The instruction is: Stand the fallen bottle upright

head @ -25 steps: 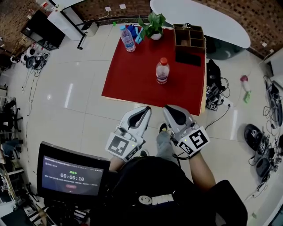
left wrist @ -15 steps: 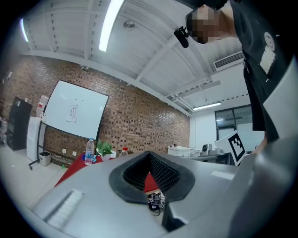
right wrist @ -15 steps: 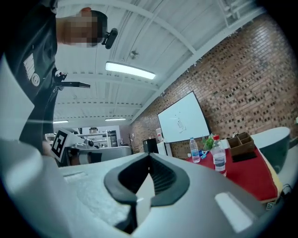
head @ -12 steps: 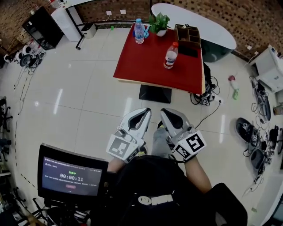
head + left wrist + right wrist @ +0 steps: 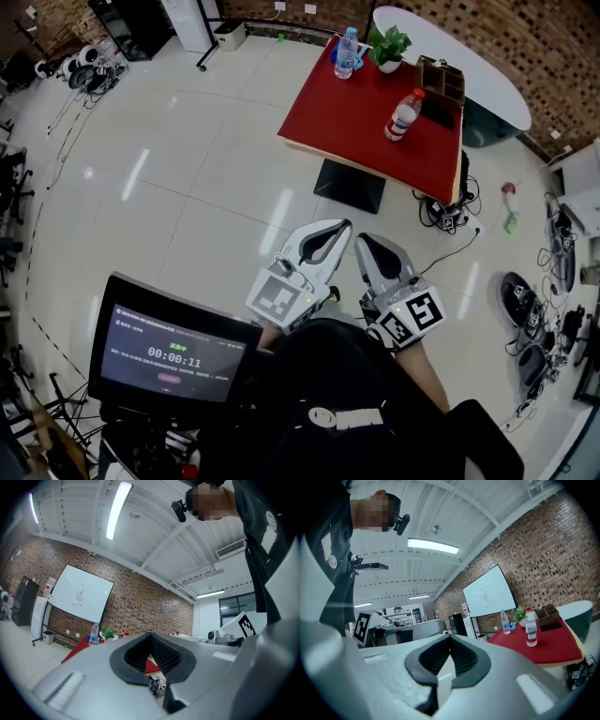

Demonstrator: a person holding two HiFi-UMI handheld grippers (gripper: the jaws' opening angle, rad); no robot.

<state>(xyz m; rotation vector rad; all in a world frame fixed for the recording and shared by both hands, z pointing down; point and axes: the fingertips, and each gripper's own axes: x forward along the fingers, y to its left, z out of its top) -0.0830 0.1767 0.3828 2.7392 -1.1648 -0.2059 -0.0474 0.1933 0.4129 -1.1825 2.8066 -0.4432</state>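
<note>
Left gripper (image 5: 150, 637): jaws clenched, pads meeting at the tips, nothing between them; only a sliver of red cloth and floor cables showed through the gap behind the pads. Right gripper (image 5: 450, 639): jaws likewise pressed together and empty. Both grippers were held level, side by side, close to the person's body, over the tiled floor (image 5: 187, 187) and well apart from the red worktop (image 5: 347, 108). From the jaws, the red-capped bottle (image 5: 403, 114) lay ahead and off to the right in the head view. In the right gripper view it sat right of the jaw line. The right hand was the nearer of the two, though neither was within reach. The bottle's long axis was vertical: base on the red worktop, cap up, near the wooden organiser (image 5: 442, 82) at the worktop's far right side. It was clear plastic with a pale label band around its middle and looked mostly full. A second, blue-capped bottle (image 5: 347, 53) also stood upright at the far edge, beside the potted plant (image 5: 387, 42). No bottle lay on its side in any view. Judgement: the uprighting looked complete, so no further grasp seemed called for; any new approach would have to start by closing the distance to the worktop.
</note>
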